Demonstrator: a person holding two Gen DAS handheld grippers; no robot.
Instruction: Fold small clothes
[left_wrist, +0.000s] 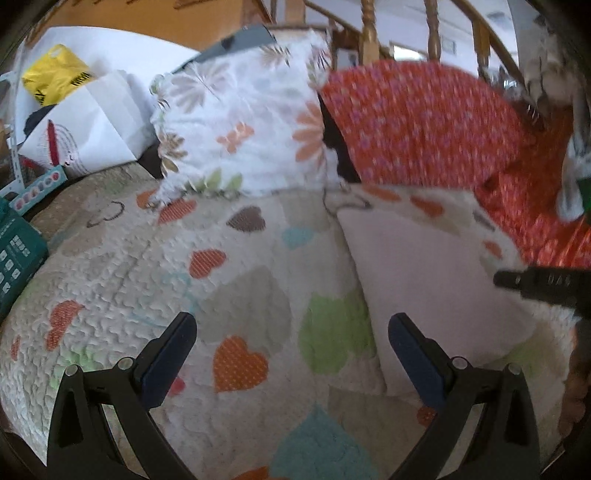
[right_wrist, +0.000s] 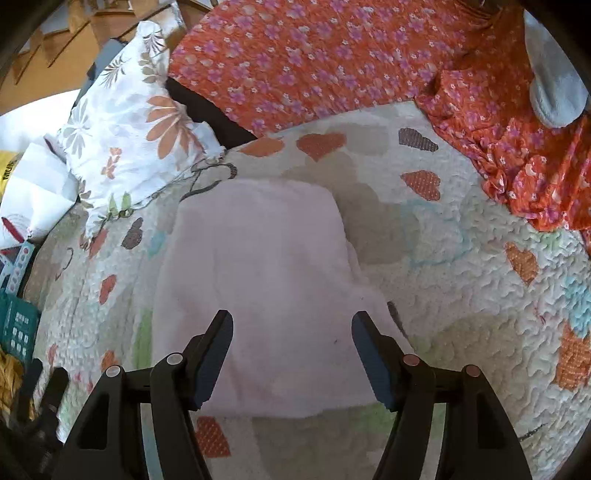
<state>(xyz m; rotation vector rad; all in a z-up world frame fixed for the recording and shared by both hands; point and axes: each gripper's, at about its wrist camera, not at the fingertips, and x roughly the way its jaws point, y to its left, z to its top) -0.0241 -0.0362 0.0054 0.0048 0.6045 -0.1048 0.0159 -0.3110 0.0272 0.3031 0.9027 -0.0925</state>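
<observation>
1. Right gripper (right_wrist: 291, 354) hangs over the near part of the pale pink cloth (right_wrist: 258, 266), jaws spread wide with nothing pinched between them; the fabric lies flat below and the pads do not press on it.
2. Left gripper (left_wrist: 291, 354) is likewise wide and empty, over bare quilt (left_wrist: 147, 266), with the pink cloth just to its right; its right-hand finger (left_wrist: 413, 354) overlaps the cloth's near-left edge in view, though I cannot tell if it touches.
3. Ahead of both grippers the cloth lies as a smooth, roughly rectangular pad, probably already folded at least once, so the two seem set to take its edges for another fold.
4. Beyond the cloth, a floral pillow (right_wrist: 136, 136) sits ahead and left, and an orange flowered fabric (right_wrist: 314, 59) lies crumpled ahead and right, well clear of the folding spot.
5. Far left of the left gripper, white paper bags (left_wrist: 92, 122) stand off the quilt.
</observation>
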